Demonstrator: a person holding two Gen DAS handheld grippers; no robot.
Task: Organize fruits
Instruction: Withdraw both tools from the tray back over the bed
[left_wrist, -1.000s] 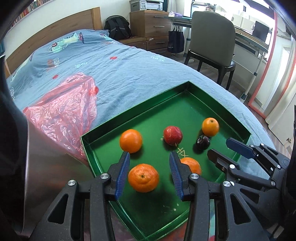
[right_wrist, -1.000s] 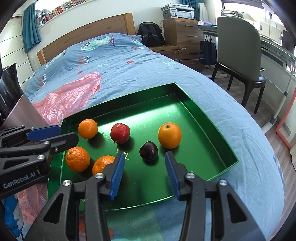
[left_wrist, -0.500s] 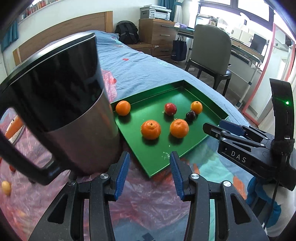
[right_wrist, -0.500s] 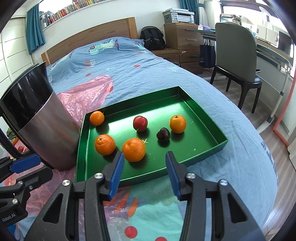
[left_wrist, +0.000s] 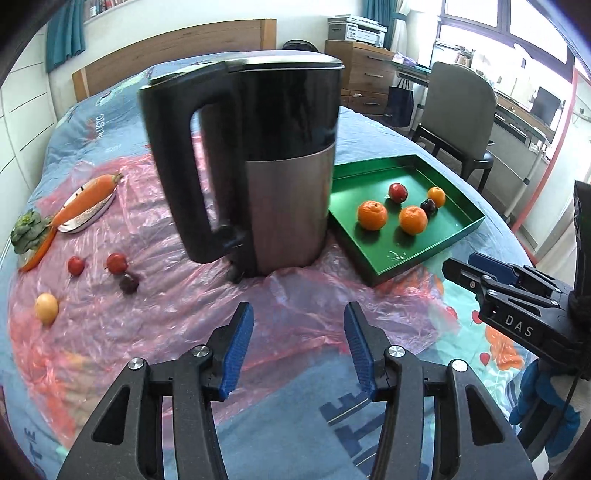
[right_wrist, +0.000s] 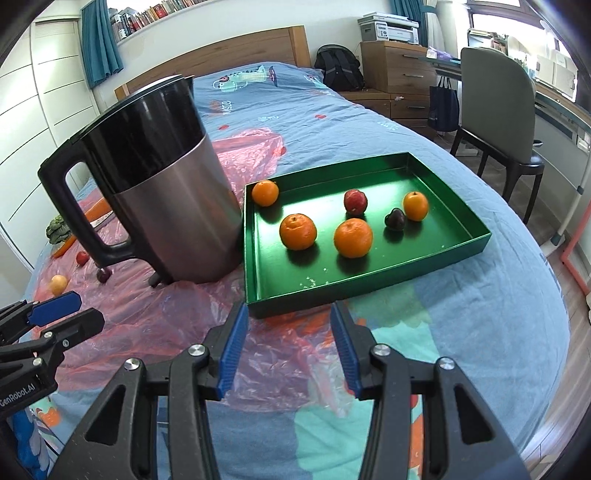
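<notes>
A shallow green tray with glossy metallic walls sits on a bed covered in a blue printed sheet, its near left corner lying over a crinkled sheet of translucent pink plastic film. Six fruits rest apart inside it: a small smooth orange in the far left corner, two dimpled mandarins, one left of the other, a round red apple behind them, a dark glossy plum, and a small orange just right of the plum. Just left of the tray stands a tall kettle with a brushed steel lower body, a glossy black upper band and a thick black loop handle on its left side. More produce lies on the film to the far left: a yellow round fruit, two small red fruits, a dark plum-like fruit, a leafy green vegetable, and a carrot lying on a small oval dish. The left tongs hover low over the film, near the kettle's base, jaws spread wide and empty, with ribbed blue pads on black angular arms. The right tongs hover level just before the tray's near wall, likewise spread wide and holding nothing, pointing toward the mandarins.
</notes>
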